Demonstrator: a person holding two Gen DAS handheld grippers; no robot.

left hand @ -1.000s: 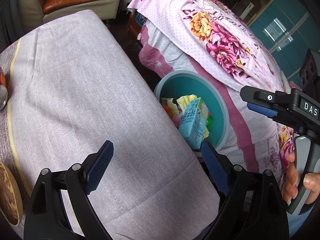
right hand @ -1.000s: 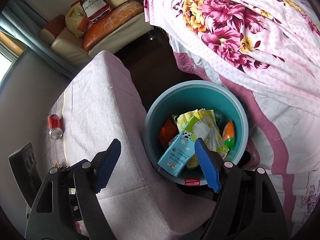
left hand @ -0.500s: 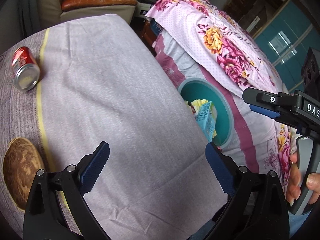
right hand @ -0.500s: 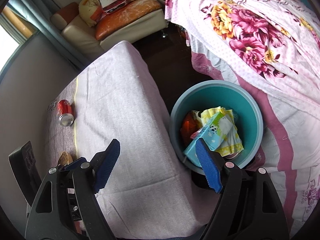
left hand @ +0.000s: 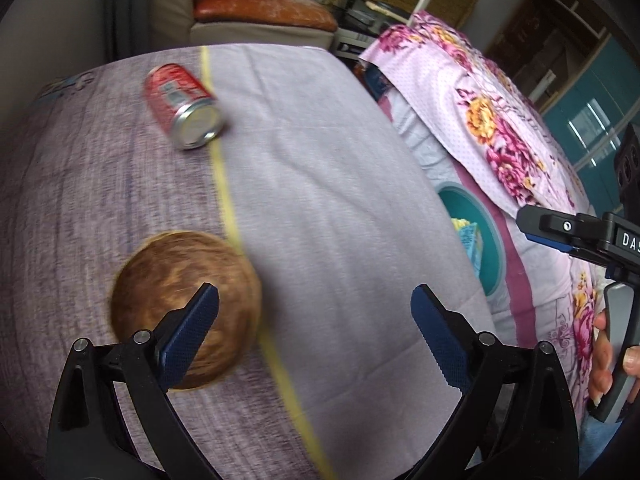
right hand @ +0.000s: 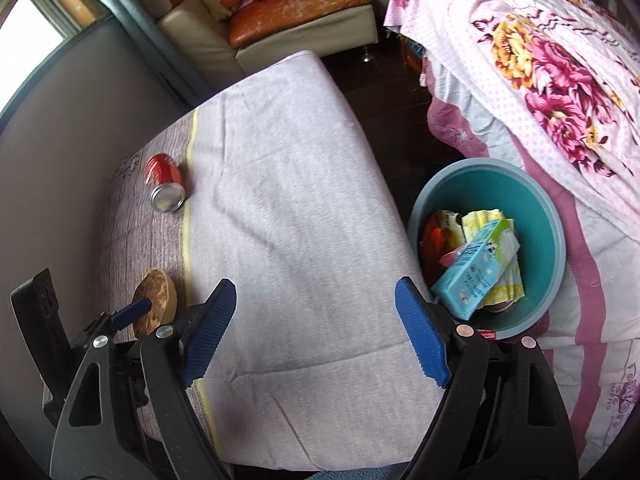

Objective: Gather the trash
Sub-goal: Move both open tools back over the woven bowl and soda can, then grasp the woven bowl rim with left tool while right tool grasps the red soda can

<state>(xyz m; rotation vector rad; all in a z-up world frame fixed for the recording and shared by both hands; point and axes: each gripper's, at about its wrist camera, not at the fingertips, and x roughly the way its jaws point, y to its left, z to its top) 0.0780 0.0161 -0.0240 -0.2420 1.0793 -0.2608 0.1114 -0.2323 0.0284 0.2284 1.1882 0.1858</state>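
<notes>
A red soda can [left hand: 182, 110] lies on its side on the cloth-covered table [left hand: 320, 208], far left; it also shows in the right wrist view [right hand: 165, 188]. A teal bin [right hand: 548, 216] stands on the floor at the table's right edge, holding a light blue carton [right hand: 474, 276] and yellow wrappers; its rim shows in the left wrist view [left hand: 494, 248]. My left gripper [left hand: 314, 336] is open and empty above the table's near part. My right gripper [right hand: 314, 332] is open and empty over the table's front right.
A round brown wooden coaster [left hand: 184, 304] lies on the table under the left gripper's left finger; it also shows in the right wrist view [right hand: 156, 304]. A bed with a floral cover [right hand: 540, 52] is right of the bin. A sofa [right hand: 288, 12] stands behind the table.
Both grippers have swung left, away from the bin and over the table. The can and the coaster have come into the left wrist view. Both grippers stay open and empty.
</notes>
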